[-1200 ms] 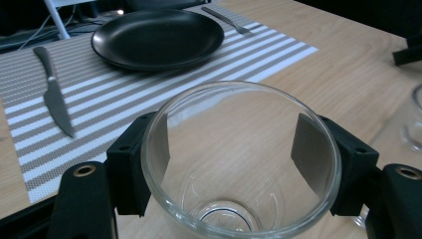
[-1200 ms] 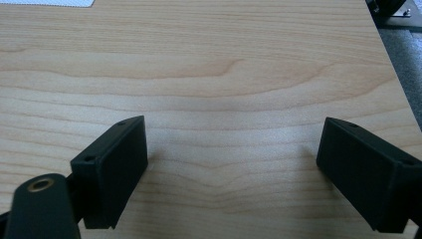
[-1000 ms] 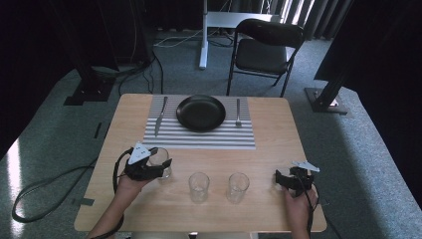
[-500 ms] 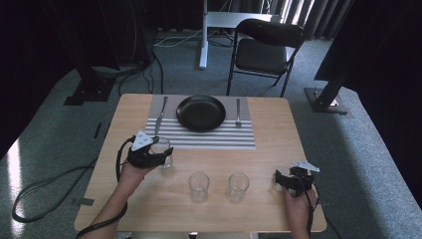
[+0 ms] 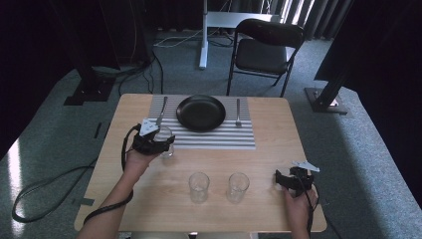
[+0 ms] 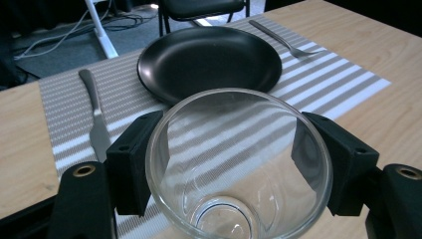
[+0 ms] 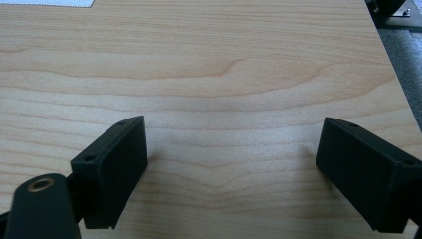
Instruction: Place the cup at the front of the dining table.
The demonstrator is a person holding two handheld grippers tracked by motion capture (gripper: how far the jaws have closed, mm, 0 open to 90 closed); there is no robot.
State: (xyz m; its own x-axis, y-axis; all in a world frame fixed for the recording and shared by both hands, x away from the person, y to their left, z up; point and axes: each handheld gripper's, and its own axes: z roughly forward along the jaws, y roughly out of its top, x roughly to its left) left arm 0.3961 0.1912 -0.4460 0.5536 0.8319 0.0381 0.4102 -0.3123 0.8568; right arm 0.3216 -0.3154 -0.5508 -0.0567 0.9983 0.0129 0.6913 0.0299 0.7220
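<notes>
My left gripper [image 5: 158,144] is clamped on a clear drinking glass [image 5: 166,141], and in the left gripper view both black pads [image 6: 133,164] press against its wall just under the rim, with the glass [image 6: 239,164] upright between them. Since a second ago I have carried it away from the near row of glasses and up toward the place setting, so it now sits over the near left edge of the striped placemat [image 5: 219,139], just beside the knife [image 5: 161,110] and short of the black plate [image 5: 201,112]. I judge this to be the carry stage of laying the table: the glass is off its old spot and not yet set down, and the next thing I need is a clear patch beside the plate. The two remaining glasses, one [image 5: 198,186] and the other [image 5: 238,186], stand side by side on the bare wood near me. My right gripper [image 5: 294,180] rests at the near right corner of the table [image 5: 278,124], jaws spread wide with nothing between them; its own view shows just wood grain [image 7: 224,89] between the pads. The high view gives me the whole layout, fork [image 5: 238,113] included; the left gripper view gives me what that one cannot, the actual pad contact on the glass and the plate [image 6: 209,62] close ahead
</notes>
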